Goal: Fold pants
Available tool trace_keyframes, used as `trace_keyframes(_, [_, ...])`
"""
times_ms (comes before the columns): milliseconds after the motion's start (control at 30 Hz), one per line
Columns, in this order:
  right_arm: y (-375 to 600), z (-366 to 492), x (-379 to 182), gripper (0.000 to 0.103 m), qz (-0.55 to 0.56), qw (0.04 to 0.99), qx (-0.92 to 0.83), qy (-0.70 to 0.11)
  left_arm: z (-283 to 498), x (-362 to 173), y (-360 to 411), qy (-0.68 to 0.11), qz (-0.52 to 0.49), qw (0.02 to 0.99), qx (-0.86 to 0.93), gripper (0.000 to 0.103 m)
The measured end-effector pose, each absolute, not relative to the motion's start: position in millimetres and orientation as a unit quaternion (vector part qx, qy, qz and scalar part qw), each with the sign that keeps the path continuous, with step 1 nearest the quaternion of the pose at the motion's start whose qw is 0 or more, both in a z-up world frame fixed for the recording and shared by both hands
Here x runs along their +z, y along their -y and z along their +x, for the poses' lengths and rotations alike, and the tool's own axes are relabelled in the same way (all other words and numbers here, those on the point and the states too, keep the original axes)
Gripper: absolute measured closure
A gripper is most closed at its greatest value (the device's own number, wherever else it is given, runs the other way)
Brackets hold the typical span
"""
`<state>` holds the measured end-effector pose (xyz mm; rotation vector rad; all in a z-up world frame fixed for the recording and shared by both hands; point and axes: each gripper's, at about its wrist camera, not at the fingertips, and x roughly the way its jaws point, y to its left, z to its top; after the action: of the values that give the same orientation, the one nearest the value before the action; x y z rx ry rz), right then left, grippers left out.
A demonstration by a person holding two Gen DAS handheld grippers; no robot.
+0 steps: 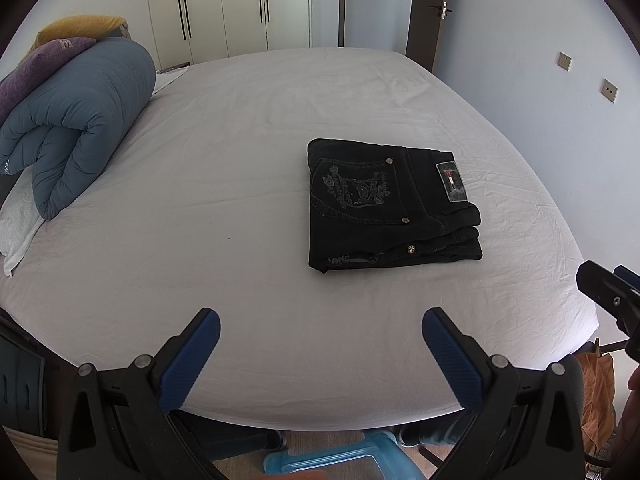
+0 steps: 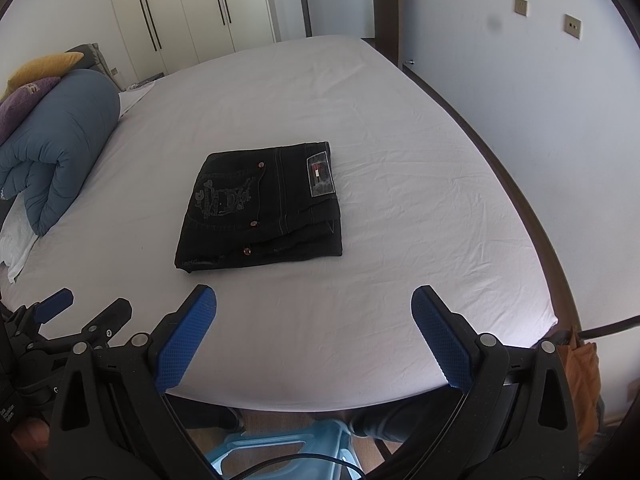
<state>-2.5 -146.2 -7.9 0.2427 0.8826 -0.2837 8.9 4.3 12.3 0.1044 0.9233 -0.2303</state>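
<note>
The black pants (image 1: 390, 204) lie folded into a compact rectangle on the white bed sheet (image 1: 240, 200), back pocket embroidery and waist label facing up. They also show in the right wrist view (image 2: 262, 206). My left gripper (image 1: 320, 320) is open and empty, held above the bed's near edge, well short of the pants. My right gripper (image 2: 314, 298) is open and empty, also back near the front edge, with the pants just ahead. The right gripper shows at the right edge of the left wrist view (image 1: 608, 292); the left gripper shows at the left of the right wrist view (image 2: 86, 306).
A rolled blue duvet (image 1: 80, 128) with purple and yellow pillows (image 1: 48, 60) sits at the bed's left. Wardrobes (image 1: 224, 4) and a door stand behind. A wall runs along the right side (image 2: 540, 100). A light blue stool (image 1: 340, 456) is on the floor below.
</note>
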Motion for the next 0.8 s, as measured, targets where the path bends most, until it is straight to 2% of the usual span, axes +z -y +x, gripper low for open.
trace_keyframes(800, [146.4,-5.2,-12.7,0.003,0.119,0.885,-0.135,-0.43,6.1,8.6,-5.9,-0.446,0.048,0.887,-0.111,0.0])
